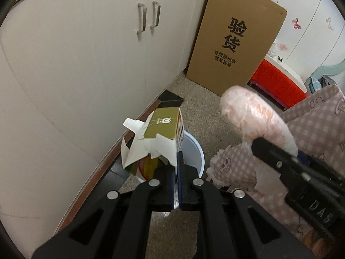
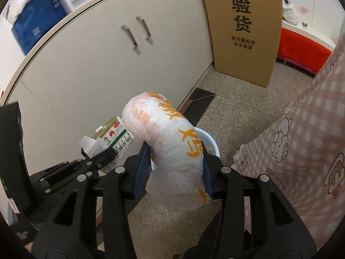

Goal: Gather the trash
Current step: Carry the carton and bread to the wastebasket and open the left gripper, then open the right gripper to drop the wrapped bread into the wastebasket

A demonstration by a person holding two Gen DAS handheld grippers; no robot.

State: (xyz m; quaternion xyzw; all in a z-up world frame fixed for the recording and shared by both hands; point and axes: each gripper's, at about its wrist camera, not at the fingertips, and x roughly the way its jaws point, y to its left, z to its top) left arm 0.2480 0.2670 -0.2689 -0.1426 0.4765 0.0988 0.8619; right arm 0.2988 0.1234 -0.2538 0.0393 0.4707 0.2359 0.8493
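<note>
My left gripper (image 1: 178, 161) is shut on an opened green and white carton (image 1: 160, 131), pinching one wall of it, and holds it above a white bin (image 1: 194, 151) on the floor. The carton also shows in the right wrist view (image 2: 110, 139). My right gripper (image 2: 175, 157) is shut on a crumpled white plastic bag with orange print (image 2: 170, 142) and holds it over the bin's rim (image 2: 212, 144). In the left wrist view the bag (image 1: 254, 118) hangs to the right of the carton.
White cabinet doors (image 1: 86, 64) stand at the left. A tall cardboard box (image 1: 235, 41) leans at the back. A red stool (image 1: 278, 82) sits behind it. Pink checked cloth (image 2: 301, 140) fills the right. The floor (image 2: 237, 108) is speckled stone.
</note>
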